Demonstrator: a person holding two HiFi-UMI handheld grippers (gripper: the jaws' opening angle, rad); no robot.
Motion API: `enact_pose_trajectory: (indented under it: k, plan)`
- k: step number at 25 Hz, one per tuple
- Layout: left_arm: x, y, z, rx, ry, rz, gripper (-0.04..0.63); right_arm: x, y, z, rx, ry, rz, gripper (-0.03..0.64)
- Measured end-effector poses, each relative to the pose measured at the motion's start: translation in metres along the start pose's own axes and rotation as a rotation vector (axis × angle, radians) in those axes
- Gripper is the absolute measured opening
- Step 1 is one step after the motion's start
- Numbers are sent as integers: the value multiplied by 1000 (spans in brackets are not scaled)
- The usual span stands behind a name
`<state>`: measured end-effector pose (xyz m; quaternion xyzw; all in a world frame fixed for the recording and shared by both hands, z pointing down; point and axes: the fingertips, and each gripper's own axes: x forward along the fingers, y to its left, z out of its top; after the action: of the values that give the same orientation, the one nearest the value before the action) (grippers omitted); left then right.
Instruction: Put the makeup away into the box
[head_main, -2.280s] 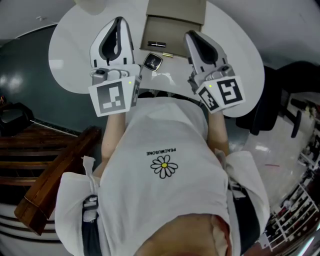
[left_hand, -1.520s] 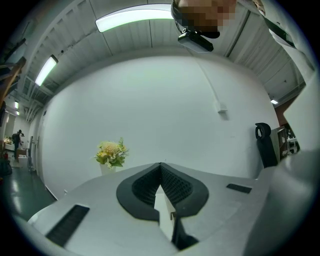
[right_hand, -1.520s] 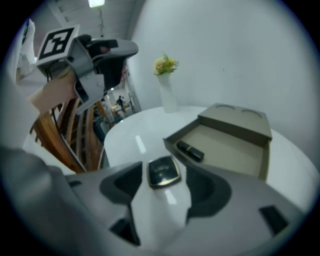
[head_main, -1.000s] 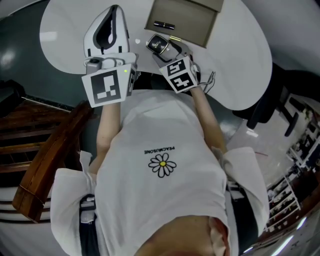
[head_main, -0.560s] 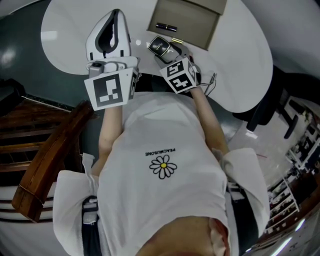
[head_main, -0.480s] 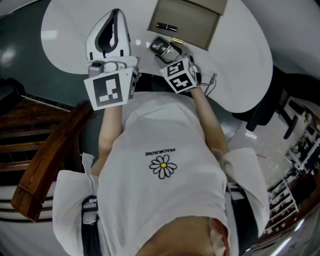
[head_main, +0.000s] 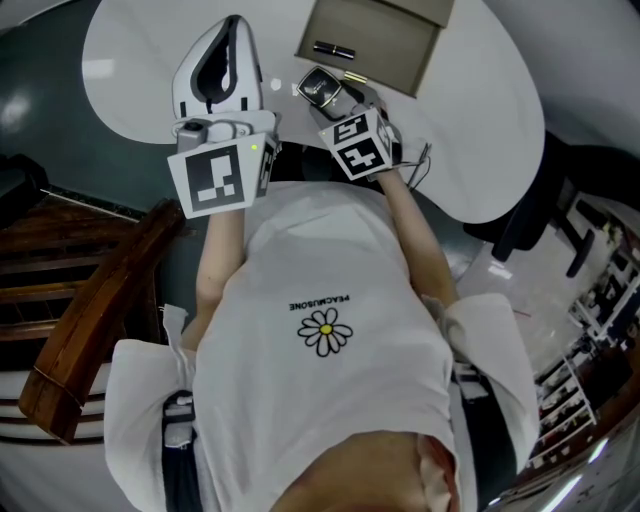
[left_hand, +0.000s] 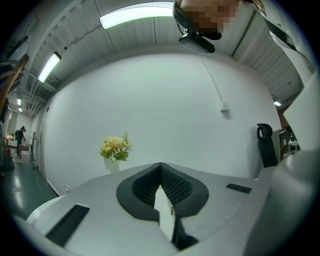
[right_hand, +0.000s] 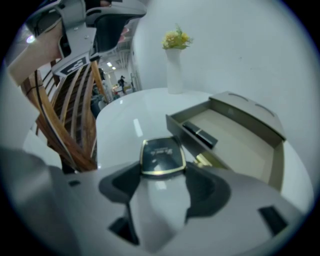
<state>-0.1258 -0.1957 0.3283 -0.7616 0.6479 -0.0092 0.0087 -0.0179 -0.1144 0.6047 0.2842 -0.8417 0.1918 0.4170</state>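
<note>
The right gripper's (right_hand: 162, 176) fingers (right_hand: 204, 187) are clamped on a black, gold-rimmed compact (right_hand: 161, 157), held flat over the white surface (right_hand: 122, 125) close to its near edge and just short of the open tan box (right_hand: 235, 146). That box sits toward the far edge, with a black tube (right_hand: 199, 133) lying inside along its near wall and a small gold item (right_hand: 205, 161) on the surface just outside that wall. The left gripper's (left_hand: 161, 189) fingers are pressed together on nothing, over the surface's left side.
</note>
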Motion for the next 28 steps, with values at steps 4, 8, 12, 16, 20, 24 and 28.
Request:
enact_pose_trajectory:
  k: [4,8,12,16,20,24,28]
  plan:
    - [-5,0,1,8,2,2,20,-6,2,1,-9,-10,-11,293]
    - [-8,4,7,12,-17,5,20,-17,2,17,-25,-67,-25,293]
    - [-6,2,16,11,-42,4,20,-41,0,46,-15,-157,-39,293]
    - [-7,-2,25,13,-69,-10,20,-76,-7,84,-10,-282,-82,293]
    - [-8,-11,34,16,-87,-33,20,-116,-16,123,-4,-415,-137,293]
    - [-5,-31,47,28,-130,-89,20,-168,-30,155,25,-577,-212,293]
    - [-4,-46,60,33,-153,-133,20,-218,-42,173,80,-734,-292,293]
